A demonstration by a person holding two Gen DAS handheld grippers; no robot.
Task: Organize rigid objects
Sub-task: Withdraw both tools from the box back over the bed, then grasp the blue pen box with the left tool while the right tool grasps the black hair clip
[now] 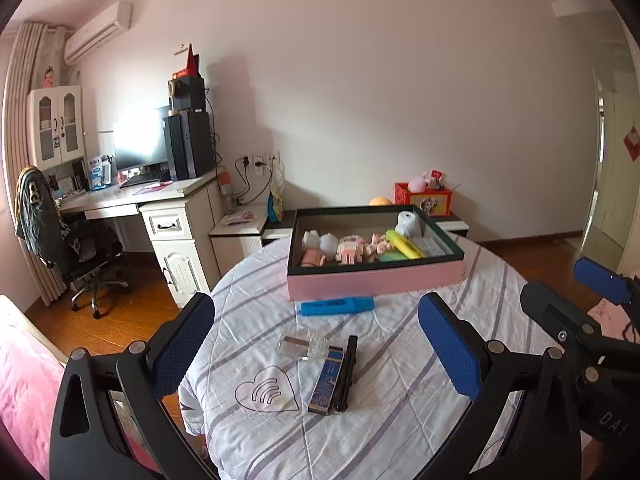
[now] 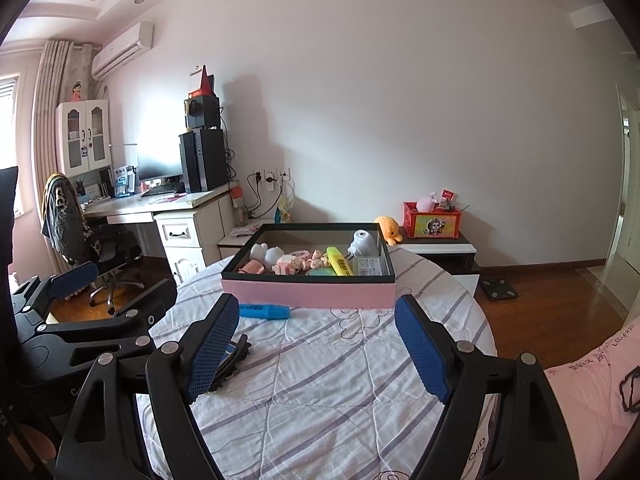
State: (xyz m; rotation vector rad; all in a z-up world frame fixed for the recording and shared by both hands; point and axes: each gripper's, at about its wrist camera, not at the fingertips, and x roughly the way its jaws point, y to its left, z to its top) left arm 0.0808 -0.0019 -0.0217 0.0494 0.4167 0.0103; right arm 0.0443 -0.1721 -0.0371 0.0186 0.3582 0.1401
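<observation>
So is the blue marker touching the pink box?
Apart. In the left wrist view, a strip of striped cloth shows between the blue marker and the pink box.

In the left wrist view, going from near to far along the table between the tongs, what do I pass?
Dark blue box → clear glass bottle → blue highlighter → pink tray holding small toys and a yellow highlighter.

Desk, office chair — wall air conditioner
</observation>
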